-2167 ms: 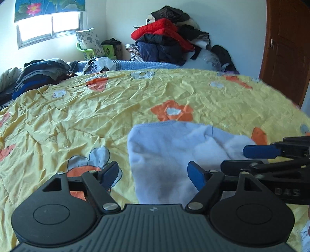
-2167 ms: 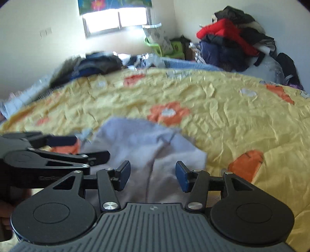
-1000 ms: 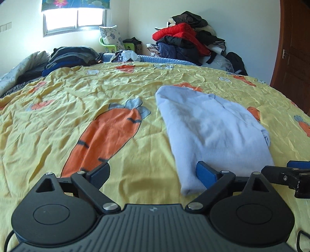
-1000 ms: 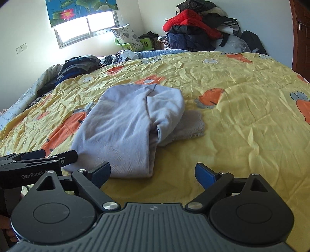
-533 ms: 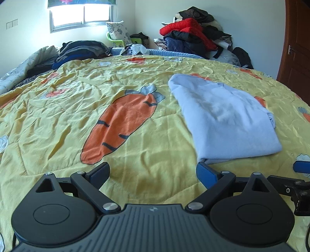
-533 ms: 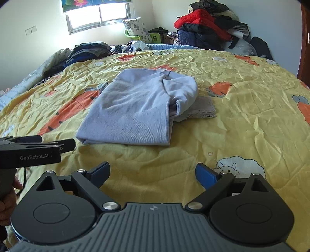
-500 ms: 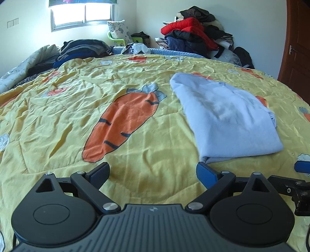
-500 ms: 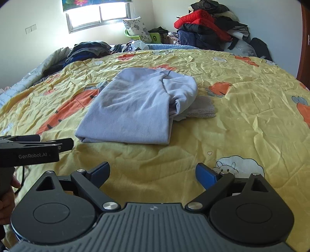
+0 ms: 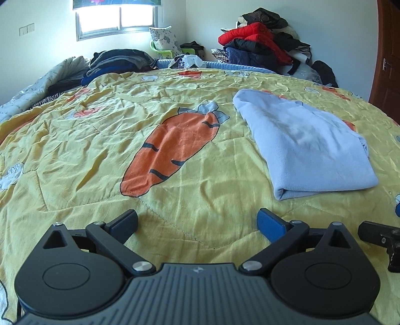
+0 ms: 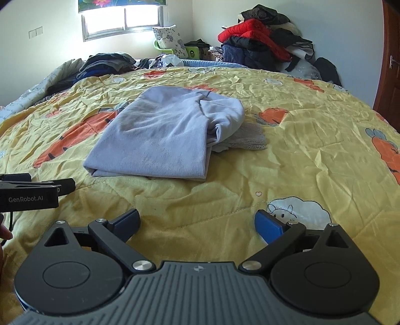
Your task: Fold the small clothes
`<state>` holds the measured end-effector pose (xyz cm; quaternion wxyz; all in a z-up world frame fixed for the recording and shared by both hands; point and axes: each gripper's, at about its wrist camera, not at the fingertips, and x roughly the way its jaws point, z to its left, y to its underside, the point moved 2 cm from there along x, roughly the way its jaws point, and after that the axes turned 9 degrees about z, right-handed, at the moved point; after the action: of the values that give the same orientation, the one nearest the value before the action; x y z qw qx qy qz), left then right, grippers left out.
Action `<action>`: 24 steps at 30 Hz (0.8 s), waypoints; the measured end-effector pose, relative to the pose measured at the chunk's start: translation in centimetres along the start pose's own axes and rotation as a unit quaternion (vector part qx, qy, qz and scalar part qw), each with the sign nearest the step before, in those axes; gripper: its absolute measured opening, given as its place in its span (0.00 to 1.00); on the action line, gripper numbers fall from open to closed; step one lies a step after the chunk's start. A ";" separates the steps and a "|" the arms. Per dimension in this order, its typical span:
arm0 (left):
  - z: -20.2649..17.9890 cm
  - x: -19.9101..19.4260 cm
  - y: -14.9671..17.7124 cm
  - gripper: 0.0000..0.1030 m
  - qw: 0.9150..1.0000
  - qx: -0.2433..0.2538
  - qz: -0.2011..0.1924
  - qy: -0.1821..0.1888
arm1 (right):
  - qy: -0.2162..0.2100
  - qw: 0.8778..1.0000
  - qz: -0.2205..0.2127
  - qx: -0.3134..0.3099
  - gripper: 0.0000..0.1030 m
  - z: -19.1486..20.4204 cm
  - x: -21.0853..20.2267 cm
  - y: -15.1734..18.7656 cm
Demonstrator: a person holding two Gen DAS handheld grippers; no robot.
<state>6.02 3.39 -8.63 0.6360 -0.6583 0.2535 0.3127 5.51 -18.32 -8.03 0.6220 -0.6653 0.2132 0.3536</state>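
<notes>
A light blue-grey garment point(image 9: 307, 147) lies folded flat on the yellow carrot-print bedspread point(image 9: 125, 125), to the right in the left wrist view. In the right wrist view the garment point(image 10: 160, 140) lies ahead, with a bunched hood-like part point(image 10: 225, 117) and a pale knit piece point(image 10: 247, 140) sticking out on its right side. My left gripper point(image 9: 197, 222) is open and empty, held well short of the garment's near edge. My right gripper point(image 10: 197, 222) is open and empty, also short of it. The left gripper shows in the right wrist view point(image 10: 37, 190).
A pile of red, dark and black clothes point(image 9: 262, 47) is stacked at the far wall. More dark clothes point(image 9: 112, 62) lie at the bed's far left under the window point(image 9: 117, 17). A brown door point(image 9: 387, 62) stands at the right.
Both grippers have opened and pulled back from the garment, which now lies folded on the bed further ahead of them.
</notes>
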 end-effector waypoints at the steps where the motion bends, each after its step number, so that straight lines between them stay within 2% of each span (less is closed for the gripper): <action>1: 0.0 0.0 0.0 1.00 1.000 -0.002 0.000 0.001 | 0.002 1.000 -0.001 -0.002 0.95 0.1 0.0 0.1; 9: 0.0 0.0 0.2 1.00 1.000 -0.004 -0.005 -0.003 | 0.017 1.000 -0.004 -0.010 1.00 0.7 0.3 0.3; 24: -0.3 -0.1 0.5 1.00 1.000 -0.004 -0.011 -0.003 | 0.016 1.000 -0.007 -0.008 1.00 0.7 0.4 0.4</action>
<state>5.62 3.10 -8.86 0.6375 -0.6626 0.2435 0.3087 5.31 -17.59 -8.60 0.6152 -0.6775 0.2161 0.3403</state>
